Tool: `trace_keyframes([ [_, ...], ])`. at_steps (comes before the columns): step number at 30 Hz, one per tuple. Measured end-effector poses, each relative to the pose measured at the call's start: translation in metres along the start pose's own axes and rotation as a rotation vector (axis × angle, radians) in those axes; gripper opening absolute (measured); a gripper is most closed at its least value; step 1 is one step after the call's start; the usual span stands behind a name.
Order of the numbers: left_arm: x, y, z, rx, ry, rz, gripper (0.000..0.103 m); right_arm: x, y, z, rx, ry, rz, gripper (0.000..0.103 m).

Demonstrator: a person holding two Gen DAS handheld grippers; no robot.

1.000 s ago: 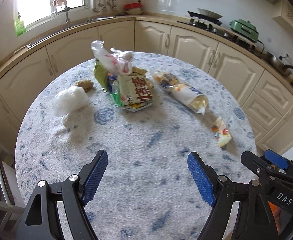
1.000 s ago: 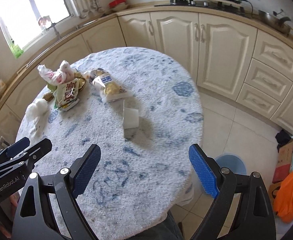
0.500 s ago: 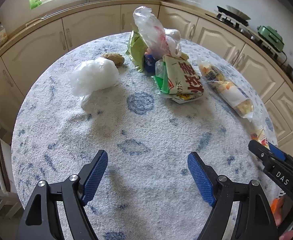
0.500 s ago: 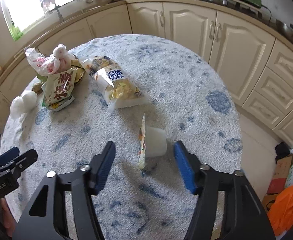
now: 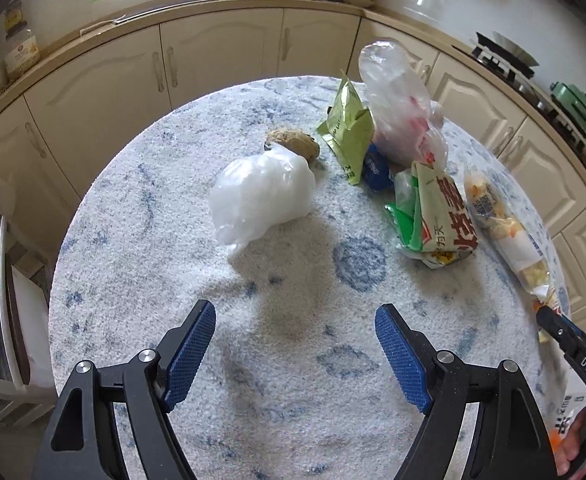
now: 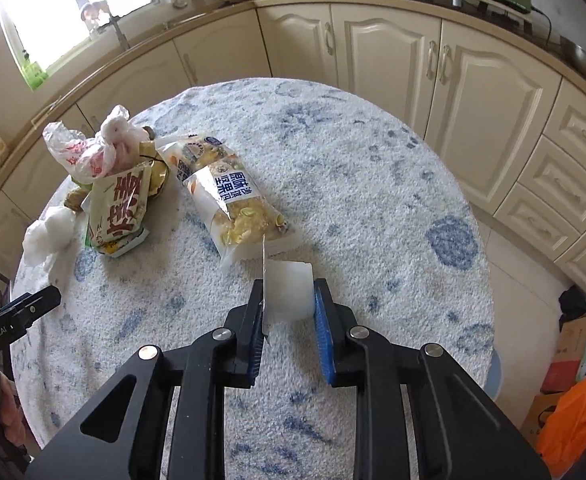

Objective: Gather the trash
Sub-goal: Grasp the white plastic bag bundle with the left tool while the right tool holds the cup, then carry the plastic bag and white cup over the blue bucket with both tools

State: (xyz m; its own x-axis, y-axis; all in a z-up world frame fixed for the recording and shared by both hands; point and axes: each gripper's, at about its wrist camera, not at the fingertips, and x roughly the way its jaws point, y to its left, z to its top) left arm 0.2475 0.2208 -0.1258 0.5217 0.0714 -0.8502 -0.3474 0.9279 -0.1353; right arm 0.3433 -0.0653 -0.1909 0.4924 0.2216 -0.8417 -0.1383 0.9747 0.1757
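A small white cup [image 6: 289, 292] with its peeled foil lid standing up on one side sits between the fingers [image 6: 324, 316] of the right gripper [image 6: 287, 312], low over the fuzzy blue-and-white cloth of the round counter [image 6: 373, 184]; the jaws have just been closing and the blue pads now press on both sides of the cup, the left pad catching the lid flap as well. Just beyond it lies a clear snack bag [image 6: 233, 204] of yellowish pieces, and further off a heap of wrappers [image 6: 121, 200], a knotted plastic bag [image 6: 93, 148] and a crumpled white bag [image 6: 49, 236]. The left gripper [image 5: 295, 344] hangs over bare cloth with its fingers spread wide and nothing between them, pointed toward that white bag. The risk I see is in the right hand's hold: the cup looks thin and soft, so a hard squeeze could buckle it, while a grip that rests partly on the loose lid could let the cup slip out on the lift. Any dregs inside, which cannot be seen, would spill on the cloth.
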Motion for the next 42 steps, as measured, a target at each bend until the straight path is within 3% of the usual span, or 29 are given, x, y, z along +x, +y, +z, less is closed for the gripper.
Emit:
trace_keyframes([
  [7,0.021,0.007,0.041,0.006,0.014,0.046,0.081,0.002,-0.002,0.031,-0.010,-0.034,-0.011,0.023],
  [14,0.063,0.025,0.082,-0.056,0.062,0.009,0.085,0.016,-0.003,0.061,-0.021,-0.052,-0.040,0.023],
  [15,0.065,0.028,0.087,-0.065,0.036,0.008,0.083,0.019,-0.002,0.063,-0.027,-0.050,-0.044,0.023],
  [17,0.067,0.029,0.093,-0.051,0.010,0.020,0.065,0.025,-0.001,0.066,-0.037,-0.046,-0.053,0.023],
  [18,0.068,0.027,0.093,-0.026,-0.001,0.033,0.038,0.028,-0.001,0.067,-0.042,-0.038,-0.049,0.023],
  [27,0.060,0.027,0.078,0.013,-0.026,0.072,0.039,0.029,0.003,0.061,-0.053,-0.022,-0.055,0.023],
  [42,-0.023,0.031,0.008,-0.004,-0.046,0.056,0.039,-0.029,0.008,0.014,-0.052,-0.056,-0.002,0.023],
])
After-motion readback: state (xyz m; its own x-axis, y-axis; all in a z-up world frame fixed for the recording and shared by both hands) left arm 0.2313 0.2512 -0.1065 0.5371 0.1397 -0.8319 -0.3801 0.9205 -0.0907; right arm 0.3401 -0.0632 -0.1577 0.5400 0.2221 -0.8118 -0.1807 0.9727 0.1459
